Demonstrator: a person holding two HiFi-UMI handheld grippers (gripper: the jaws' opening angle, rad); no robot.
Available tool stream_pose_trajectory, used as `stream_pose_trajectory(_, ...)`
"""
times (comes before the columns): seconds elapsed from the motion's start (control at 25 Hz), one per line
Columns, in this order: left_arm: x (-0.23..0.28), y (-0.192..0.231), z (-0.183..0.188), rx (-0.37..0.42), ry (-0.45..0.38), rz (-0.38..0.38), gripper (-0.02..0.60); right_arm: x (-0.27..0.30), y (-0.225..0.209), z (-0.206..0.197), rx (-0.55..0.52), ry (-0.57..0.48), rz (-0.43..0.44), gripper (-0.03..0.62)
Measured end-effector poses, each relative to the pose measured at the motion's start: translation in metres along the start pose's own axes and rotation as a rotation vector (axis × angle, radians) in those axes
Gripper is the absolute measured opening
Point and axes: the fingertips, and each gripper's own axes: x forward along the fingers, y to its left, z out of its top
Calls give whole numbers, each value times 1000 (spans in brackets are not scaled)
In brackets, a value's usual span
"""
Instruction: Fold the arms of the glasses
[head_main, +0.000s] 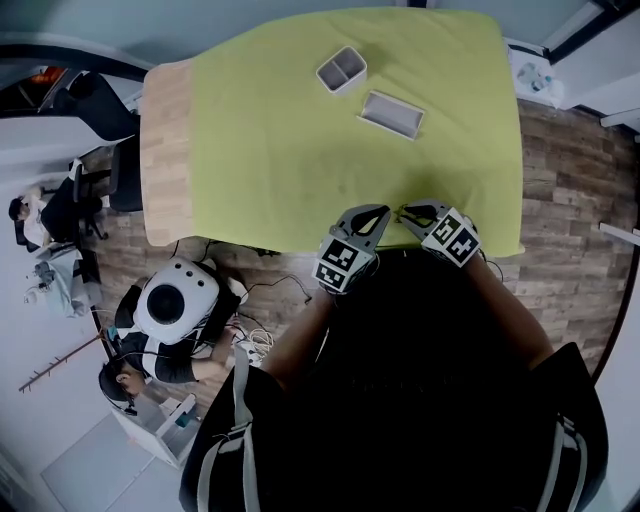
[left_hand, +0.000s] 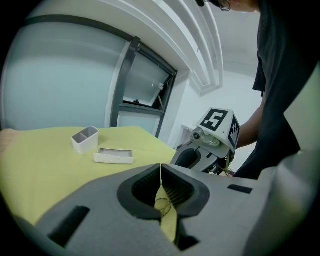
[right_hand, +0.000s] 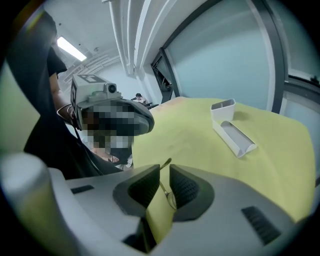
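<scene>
We judge the folding barely under way. The left gripper (left_hand: 161, 172) has its jaws pressed together at the tips, with the thin wire of the glasses (left_hand: 163, 204) caught just behind them. The right gripper (right_hand: 165, 175) is nearly closed, and one slim arm (right_hand: 166, 189) of the glasses runs slantwise through the narrow gap and seems pinched there. The arm's tip pokes out just past the jaws, so we take it as not yet folded. We cannot make out the other arm.

The glasses hang between the two grippers, which are tip to tip over the near edge of the green cloth (head_main: 300, 160).

Well ahead of both grippers are a small white box (head_main: 341, 69) with two compartments and, just beside it, a long white case (head_main: 392, 113). Both look empty.
</scene>
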Motion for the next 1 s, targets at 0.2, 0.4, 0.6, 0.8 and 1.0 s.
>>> stream_pose_trajectory(0.2, 0, 2, 0, -2, -3, 7, 20, 2, 1, 8, 12, -4, 27, 71)
stream_pose_trajectory(0.4, -1, 4, -1, -4, -1, 13, 20, 8, -4, 11, 4, -15, 21, 84)
stream_pose_trajectory(0.6, 1, 2, -1, 0, 4, 9, 20, 3, -6, 8, 10, -14, 3, 67)
stream_pose_trajectory(0.8, 7, -2, 0, 12, 11, -6, 20, -8, -10, -3, 65, -30, -5, 61)
stream_pose_trajectory(1.0, 14, -7, 0, 16, 26, -28, 20, -23, -16, -20, 127, -34, -38, 61)
